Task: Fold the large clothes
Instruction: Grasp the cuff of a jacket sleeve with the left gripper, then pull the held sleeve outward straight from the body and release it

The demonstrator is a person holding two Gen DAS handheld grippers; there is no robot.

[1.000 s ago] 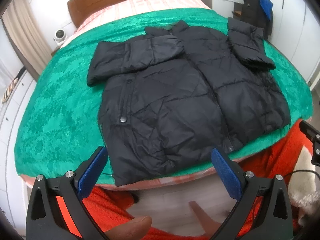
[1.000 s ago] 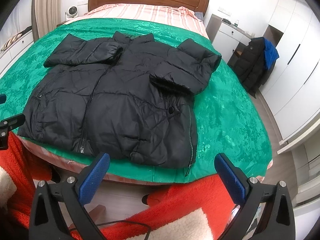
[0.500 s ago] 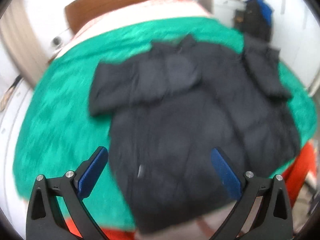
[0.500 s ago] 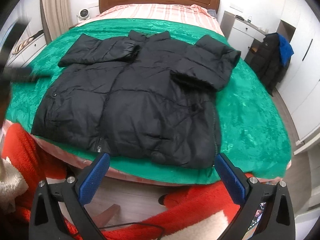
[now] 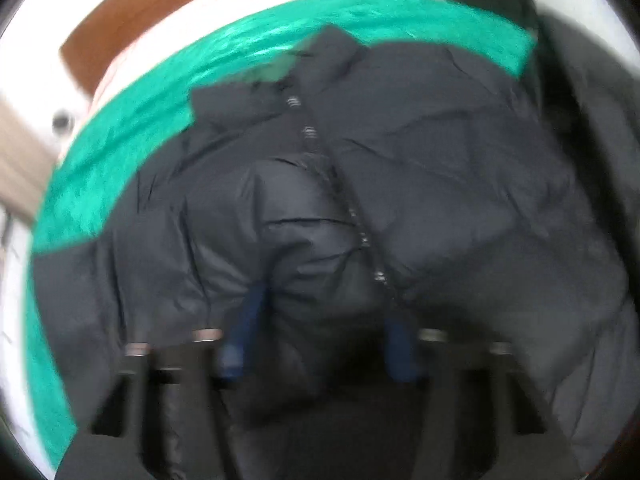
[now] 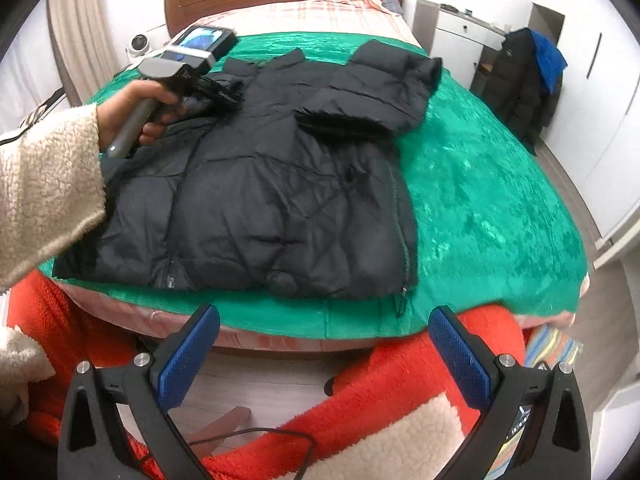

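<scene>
From your left wrist view, blurred, the left gripper [image 5: 320, 316] has just been closing, and its blue fingers [image 5: 250, 320] now pinch a puffy fold of the black jacket [image 5: 440, 168], which fills the view over the green bedspread [image 5: 120, 128].

From your right wrist view, your right gripper [image 6: 324, 356] hangs short of the bed's near edge, fingers spread with nothing between them. The jacket lies flat on the bedspread, both sleeves folded in; your left hand [image 6: 136, 112] sits over its far left part.
</scene>
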